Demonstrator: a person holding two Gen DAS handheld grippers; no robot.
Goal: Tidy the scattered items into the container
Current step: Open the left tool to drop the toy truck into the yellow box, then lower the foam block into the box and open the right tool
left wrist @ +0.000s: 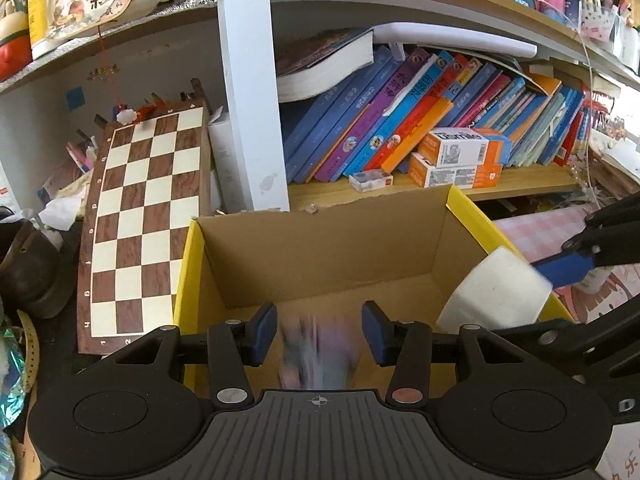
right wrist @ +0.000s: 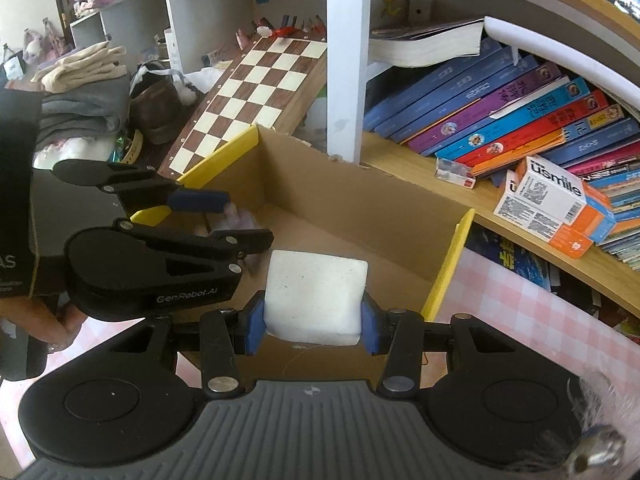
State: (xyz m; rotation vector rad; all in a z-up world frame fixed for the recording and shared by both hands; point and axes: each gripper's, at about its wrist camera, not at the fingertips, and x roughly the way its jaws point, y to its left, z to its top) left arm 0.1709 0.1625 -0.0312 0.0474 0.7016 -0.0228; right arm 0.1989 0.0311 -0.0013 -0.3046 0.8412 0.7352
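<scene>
From the left wrist view, the left claw (left wrist: 319, 334) stands wide open over the open brown cardboard box with yellow rims (left wrist: 320, 252), holding nothing; a blurred pinkish-blue item (left wrist: 316, 356) shows between its fingers inside the box, too smeared to identify. At the box's right rim, the right claw (left wrist: 536, 276) holds a white foam block (left wrist: 496, 292).

From the right wrist view, the right claw's blue pads clamp the block on both sides above the box, which sits on a pink checked surface (right wrist: 520, 320). A brown-and-cream chessboard (right wrist: 256, 96) leans behind the box.
</scene>
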